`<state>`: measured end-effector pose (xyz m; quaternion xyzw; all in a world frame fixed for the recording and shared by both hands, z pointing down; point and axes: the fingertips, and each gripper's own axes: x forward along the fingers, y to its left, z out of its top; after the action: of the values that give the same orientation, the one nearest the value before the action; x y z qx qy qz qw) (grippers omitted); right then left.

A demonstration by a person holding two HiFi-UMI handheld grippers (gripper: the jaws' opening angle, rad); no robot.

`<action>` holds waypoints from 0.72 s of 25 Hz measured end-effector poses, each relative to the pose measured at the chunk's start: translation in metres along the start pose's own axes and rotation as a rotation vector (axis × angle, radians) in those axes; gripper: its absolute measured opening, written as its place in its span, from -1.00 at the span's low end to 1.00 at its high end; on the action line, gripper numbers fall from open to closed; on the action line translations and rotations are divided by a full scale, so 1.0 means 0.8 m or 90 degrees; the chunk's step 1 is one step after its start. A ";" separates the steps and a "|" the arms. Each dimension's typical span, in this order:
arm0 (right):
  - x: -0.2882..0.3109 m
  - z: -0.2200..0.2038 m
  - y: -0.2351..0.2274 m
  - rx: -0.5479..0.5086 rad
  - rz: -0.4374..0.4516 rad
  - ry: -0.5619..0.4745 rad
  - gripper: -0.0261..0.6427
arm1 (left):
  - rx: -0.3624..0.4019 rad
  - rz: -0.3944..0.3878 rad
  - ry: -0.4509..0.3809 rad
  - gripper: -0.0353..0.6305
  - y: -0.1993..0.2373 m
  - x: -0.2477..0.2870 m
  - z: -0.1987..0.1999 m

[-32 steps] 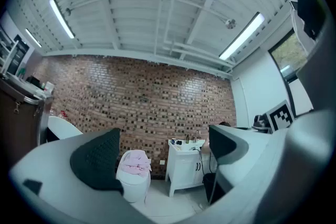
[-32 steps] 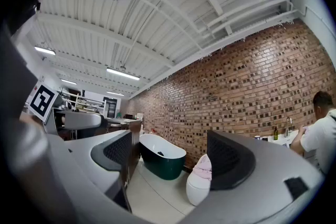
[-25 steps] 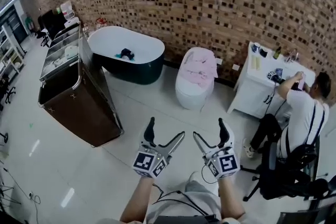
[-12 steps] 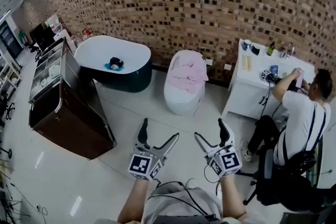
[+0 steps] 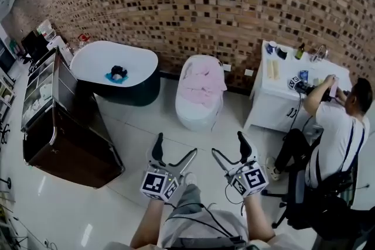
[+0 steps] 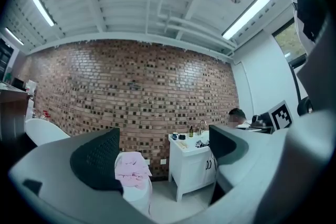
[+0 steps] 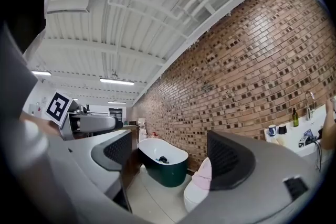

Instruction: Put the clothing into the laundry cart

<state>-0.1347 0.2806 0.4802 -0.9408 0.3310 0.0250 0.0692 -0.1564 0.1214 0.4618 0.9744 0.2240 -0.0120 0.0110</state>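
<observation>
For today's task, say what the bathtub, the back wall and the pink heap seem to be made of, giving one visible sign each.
Bathtub: likely glossy acrylic or enamel, white inside and dark teal outside; the surface is smooth with a slight sheen.
Back wall: rough matt brick; mixed red-brown and dark bricks with mortar lines.
Pink clothing: soft fabric, perhaps towelling; it slumps in folds.

The left forearm (image 5: 150, 223) and right forearm (image 5: 258, 221) reach forward side by side. The left gripper (image 5: 176, 146) and right gripper (image 5: 228, 144) point ahead, jaws wide apart, nothing between them.
</observation>
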 end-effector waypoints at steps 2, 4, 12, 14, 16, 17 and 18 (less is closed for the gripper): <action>0.027 0.000 -0.011 -0.010 0.001 0.000 0.48 | 0.000 -0.006 -0.006 0.64 0.022 0.024 -0.002; 0.059 0.006 -0.023 -0.013 0.003 0.000 0.48 | -0.001 -0.013 -0.013 0.64 0.044 0.051 0.005; 0.227 0.011 -0.043 -0.021 -0.001 -0.004 0.44 | -0.001 -0.040 -0.050 0.64 0.152 0.149 0.041; 0.263 0.007 -0.038 -0.033 0.011 0.002 0.44 | -0.011 -0.039 -0.050 0.64 0.179 0.159 0.030; 0.292 0.006 -0.033 -0.027 0.018 -0.001 0.44 | -0.018 -0.039 -0.046 0.64 0.203 0.169 0.019; 0.305 0.006 -0.032 -0.015 0.019 -0.005 0.44 | -0.023 -0.040 -0.042 0.64 0.213 0.176 0.012; 0.317 0.005 -0.032 -0.004 0.020 -0.007 0.44 | -0.031 -0.040 -0.037 0.64 0.221 0.185 0.004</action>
<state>0.0791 0.1440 0.4556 -0.9355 0.3453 0.0324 0.0680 0.0537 0.0264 0.4573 0.9656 0.2545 -0.0352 0.0406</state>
